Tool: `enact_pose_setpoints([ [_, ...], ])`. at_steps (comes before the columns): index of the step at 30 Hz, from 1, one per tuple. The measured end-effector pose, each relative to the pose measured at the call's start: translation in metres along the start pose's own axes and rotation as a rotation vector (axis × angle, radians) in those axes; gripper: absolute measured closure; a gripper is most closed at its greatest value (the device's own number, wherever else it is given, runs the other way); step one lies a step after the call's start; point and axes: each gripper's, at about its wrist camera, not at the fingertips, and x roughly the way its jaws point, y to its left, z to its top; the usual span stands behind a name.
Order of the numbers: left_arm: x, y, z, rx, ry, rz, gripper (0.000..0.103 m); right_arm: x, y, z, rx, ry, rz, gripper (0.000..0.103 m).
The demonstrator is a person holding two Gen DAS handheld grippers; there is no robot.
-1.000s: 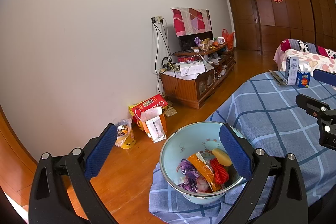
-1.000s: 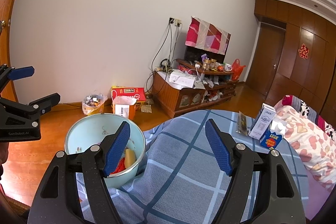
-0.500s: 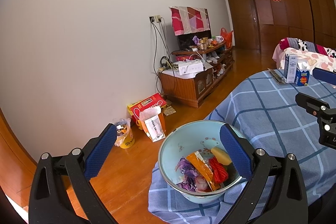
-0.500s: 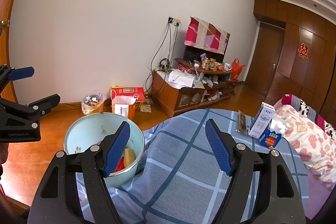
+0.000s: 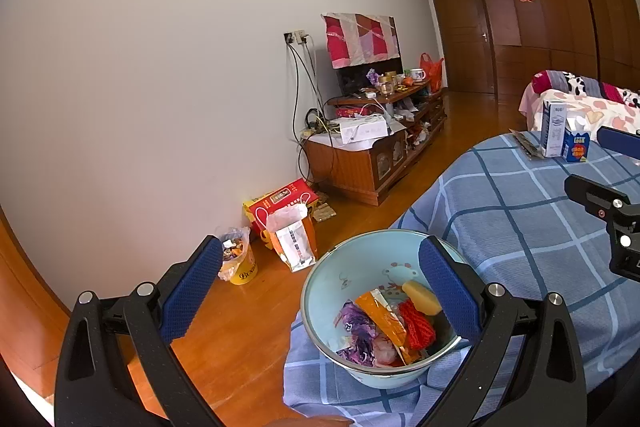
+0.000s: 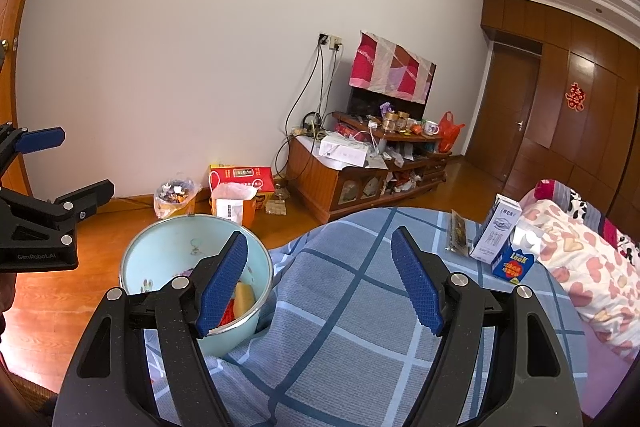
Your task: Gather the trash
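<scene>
A light-blue enamel basin [image 5: 352,267] sits at the near-left edge of the blue checked tablecloth [image 5: 520,219]. It holds trash: a purple wrapper [image 5: 360,331], an orange wrapper [image 5: 384,319], red string [image 5: 418,325] and a yellow piece [image 5: 420,303]. My left gripper [image 5: 320,287] is open and empty, above and just before the basin. My right gripper [image 6: 320,279] is open and empty over the cloth, right of the basin [image 6: 168,239]. A white milk carton [image 6: 496,235], a small blue carton [image 6: 514,263] and a flat dark packet [image 6: 458,231] stand at the table's far side.
On the wooden floor by the wall are a yellow bucket of scraps [image 5: 238,259], an orange-white bag [image 5: 294,239] and a red box [image 5: 280,203]. A cluttered wooden TV cabinet [image 5: 376,155] stands beyond. A bed with a heart-print cover [image 6: 580,259] lies right of the table.
Both grippers stay open and empty. The left wrist view has drifted slightly, so the basin sits a little further left and lower. The right view is nearly unchanged.
</scene>
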Motion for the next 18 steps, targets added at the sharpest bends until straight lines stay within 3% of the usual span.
enact_pose_setpoints([
  [18, 0.01, 0.002, -0.004, -0.007, 0.039, 0.017, 0.006, 0.0046, -0.0035, -0.0059, 0.002, 0.018, -0.002, 0.029],
])
